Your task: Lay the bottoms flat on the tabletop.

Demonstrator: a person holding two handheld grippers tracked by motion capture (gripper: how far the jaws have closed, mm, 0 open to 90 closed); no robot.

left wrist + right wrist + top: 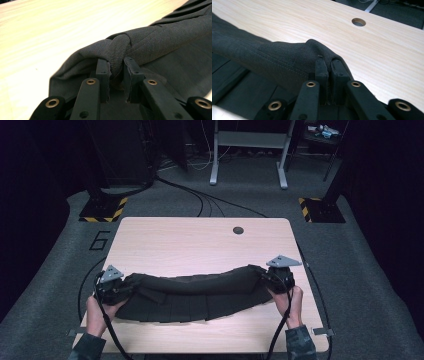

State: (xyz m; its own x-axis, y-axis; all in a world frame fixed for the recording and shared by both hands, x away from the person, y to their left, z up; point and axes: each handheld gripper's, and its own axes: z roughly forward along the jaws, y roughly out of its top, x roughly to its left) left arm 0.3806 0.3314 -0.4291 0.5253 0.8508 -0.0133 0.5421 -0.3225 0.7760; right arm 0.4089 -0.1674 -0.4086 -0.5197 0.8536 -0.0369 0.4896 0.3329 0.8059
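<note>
Stretched across the near half of the table [200, 240]: a dark pleated garment [192, 295], its middle sagging onto the wood, each end lifted a little. Pinched at the left end by the left gripper [116, 75], a thick roll of fabric bunched between the jaws. Clamped at the right end by the right gripper [329, 72], jaws pressed nearly together on a thin fold.

Likely trouble, biggest first: uneven lifting, leaving the garment twisted or dragged over the near edge; too much pull outward, tugging the thin fold out of the right jaws; the bulky roll on the left slipping free, since only its outer layers seem squeezed; pleats falling open or creasing under the sagging middle.

Light wooden tabletop, smooth, with a round cable hole [238, 230] toward the far edge. Around it, grey carpet [365, 285], black cables [210, 202] running away, yellow-and-black striped bases [102, 210] at both sides, a grey metal frame [250, 150] at the back, dark beyond.
</note>
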